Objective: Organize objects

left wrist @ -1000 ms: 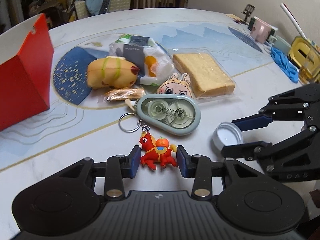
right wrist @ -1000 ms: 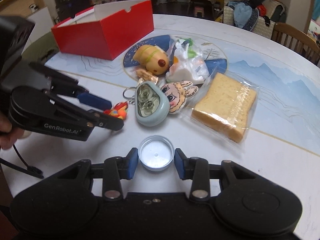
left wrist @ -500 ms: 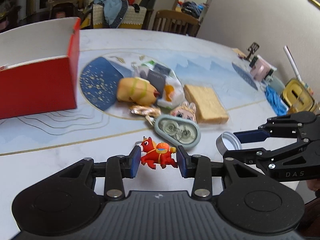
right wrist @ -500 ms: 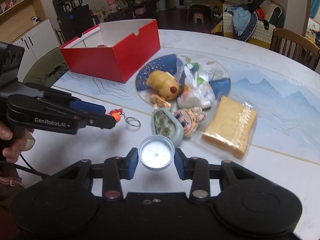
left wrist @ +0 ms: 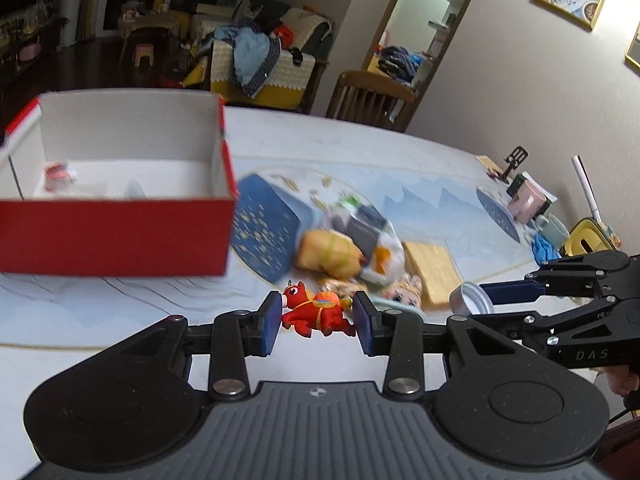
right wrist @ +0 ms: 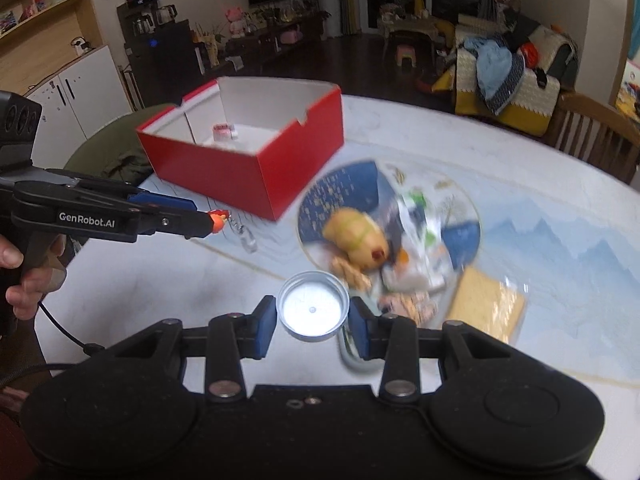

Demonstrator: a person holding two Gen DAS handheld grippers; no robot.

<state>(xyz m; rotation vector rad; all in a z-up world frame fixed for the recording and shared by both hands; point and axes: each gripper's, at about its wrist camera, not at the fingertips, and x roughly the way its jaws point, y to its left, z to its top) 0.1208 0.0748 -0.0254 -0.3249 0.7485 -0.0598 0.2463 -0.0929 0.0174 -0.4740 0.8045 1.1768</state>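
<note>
My left gripper [left wrist: 316, 322] is shut on a red horse keychain [left wrist: 316, 314] and holds it above the table, right of and below the open red box [left wrist: 120, 224]. From the right wrist view the keychain [right wrist: 218, 220] hangs at the left gripper's tips with its ring dangling. My right gripper [right wrist: 312, 322] is shut on a round white bottle cap [right wrist: 313, 310], lifted above the table. The cap also shows in the left wrist view [left wrist: 466, 300]. The red box [right wrist: 256, 168] holds a small item [right wrist: 225, 132].
A pile stays on the table: a yellow plush [right wrist: 356, 238], snack packets [right wrist: 416, 240], a bagged bread slice [right wrist: 486, 306], a cartoon-face charm [left wrist: 404, 290]. A mug [left wrist: 554, 230], blue cloth and a yellow container [left wrist: 588, 240] sit at the far right edge. Chairs stand behind the table.
Both grippers have lifted their objects off the table and moved up and toward the red box. The keychain's ring now dangles in the air.
</note>
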